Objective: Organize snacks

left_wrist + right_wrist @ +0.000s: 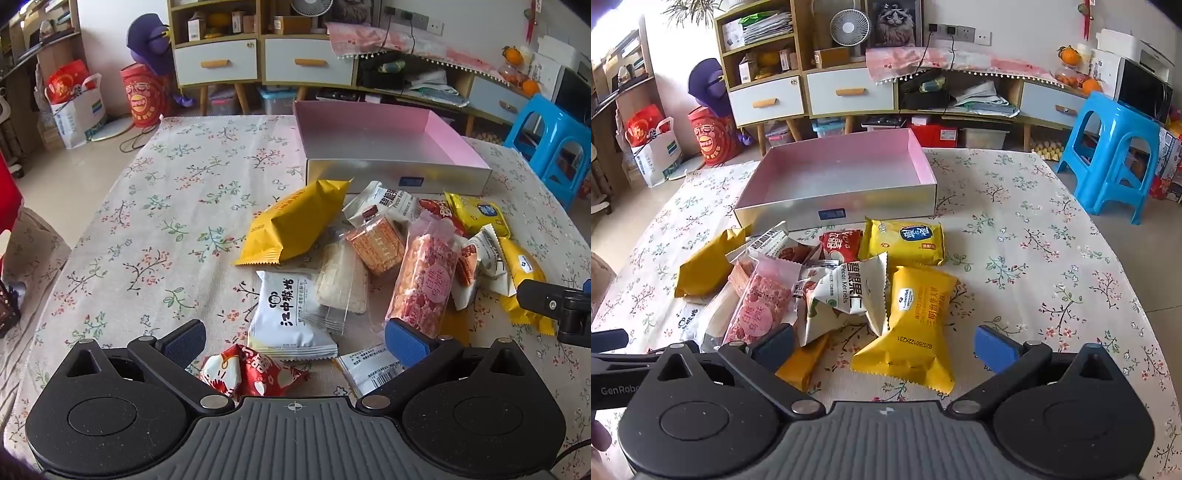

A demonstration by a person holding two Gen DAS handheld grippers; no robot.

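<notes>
Your left gripper (293,341) hovers with its fingers apart over a white packet (290,317) and a red packet (251,373). Your right gripper (884,347) is also spread wide, a yellow packet (914,325) between its fingers. The snack pile sits on the flowered surface (166,221), with the pink box (834,177) at twelve o'clock just beyond it.
</notes>
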